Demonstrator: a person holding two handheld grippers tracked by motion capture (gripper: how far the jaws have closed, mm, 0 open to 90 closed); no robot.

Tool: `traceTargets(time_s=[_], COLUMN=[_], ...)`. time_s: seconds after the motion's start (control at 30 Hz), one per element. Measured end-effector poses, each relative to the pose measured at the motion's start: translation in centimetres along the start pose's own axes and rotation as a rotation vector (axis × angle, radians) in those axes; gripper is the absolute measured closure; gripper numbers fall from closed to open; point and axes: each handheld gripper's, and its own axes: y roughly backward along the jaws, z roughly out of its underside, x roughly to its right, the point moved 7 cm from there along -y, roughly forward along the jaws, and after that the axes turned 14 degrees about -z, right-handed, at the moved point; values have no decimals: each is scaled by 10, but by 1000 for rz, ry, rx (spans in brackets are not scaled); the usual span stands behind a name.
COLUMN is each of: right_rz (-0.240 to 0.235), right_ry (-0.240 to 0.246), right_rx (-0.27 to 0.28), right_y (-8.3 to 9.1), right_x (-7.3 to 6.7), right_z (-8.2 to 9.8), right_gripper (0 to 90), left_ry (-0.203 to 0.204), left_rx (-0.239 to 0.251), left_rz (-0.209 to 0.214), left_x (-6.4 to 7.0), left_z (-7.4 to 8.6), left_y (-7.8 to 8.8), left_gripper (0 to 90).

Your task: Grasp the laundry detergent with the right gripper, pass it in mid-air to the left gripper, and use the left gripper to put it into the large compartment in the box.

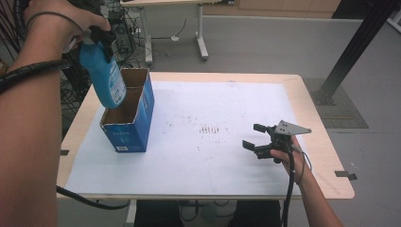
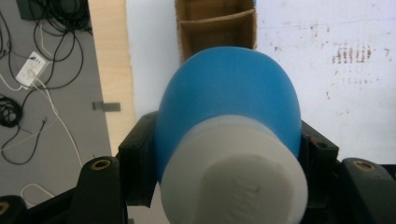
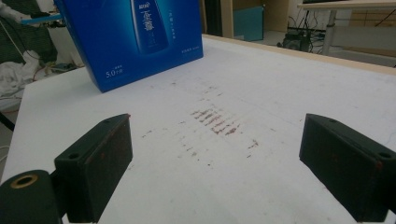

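A blue bottle (image 1: 104,75) with a white cap (image 2: 233,182) hangs tilted, base down, over the open top of a blue cardboard box (image 1: 132,124). My left gripper (image 1: 97,35) is shut on the bottle's upper part, just below the cap, with its black jaws on both sides of the bottle (image 2: 229,102). The box (image 2: 217,25) has a cardboard divider that splits it into two compartments. My right gripper (image 1: 253,136) rests low over the table's right side, open, with nothing between its jaws (image 3: 215,163). The box (image 3: 135,37) stands well beyond it.
A white mat (image 1: 198,161) with brownish stains (image 3: 219,122) covers the wooden table (image 1: 326,156). On the floor left of the table lie cables (image 2: 32,84). Another desk's legs (image 1: 201,33) stand behind.
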Motion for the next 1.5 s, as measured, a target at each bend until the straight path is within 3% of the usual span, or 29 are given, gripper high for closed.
traceTargets(time_s=[0.5, 0.67, 0.9, 1.5], right_rz=[10, 8, 14, 24], right_ry=[-10, -14, -24, -35], right_rx=[-3, -2, -3, -1], right_y=[-3, -4, -2, 2], right_x=[0, 0, 0, 0], right_z=[4, 7, 11, 17], right_gripper=[60, 60, 60, 61], left_ry=[-9, -20, -29, -35], left_rx=[-19, -32, -52, -89], left_rz=[4, 18, 5, 13], left_x=[9, 14, 23, 29], left_z=[-9, -14, -19, -24], left_y=[-15, -28, -45, -88], left_gripper=[374, 374, 374, 375])
